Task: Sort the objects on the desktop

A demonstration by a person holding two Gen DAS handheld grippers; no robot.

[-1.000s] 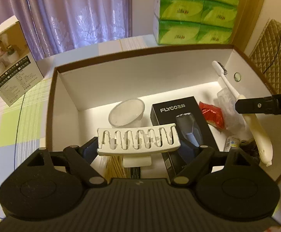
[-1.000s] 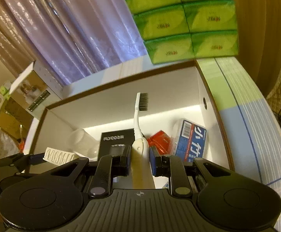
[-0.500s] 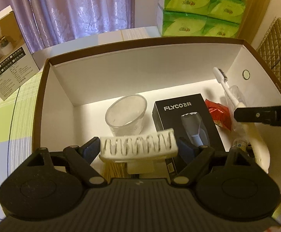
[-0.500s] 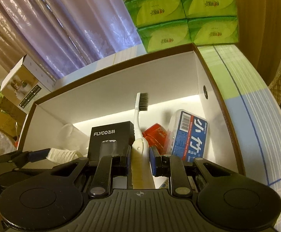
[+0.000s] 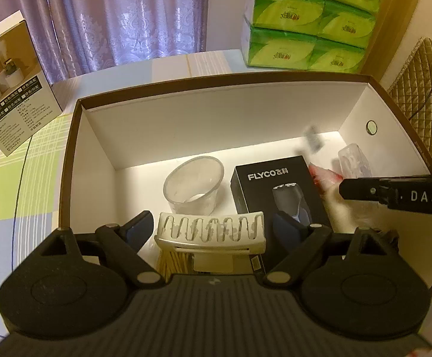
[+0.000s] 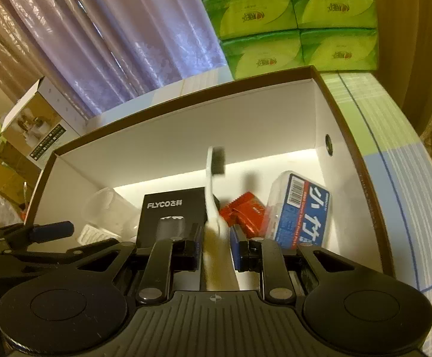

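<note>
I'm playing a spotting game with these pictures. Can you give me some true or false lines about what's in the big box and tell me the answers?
1. The FLYCO razor box lies inside the cardboard box. True.
2. The clear plastic cup is full of juice. False: it looks empty.
3. A toothbrush sticks up between the right gripper jaws. True.
4. The tissue packs are blue. False: green.
5. The left gripper has a white clip between its jaws. True.

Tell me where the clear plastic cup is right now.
In the left wrist view the clear plastic cup stands inside the white box, left of the black FLYCO box and just beyond the white comb-like rack.
</note>
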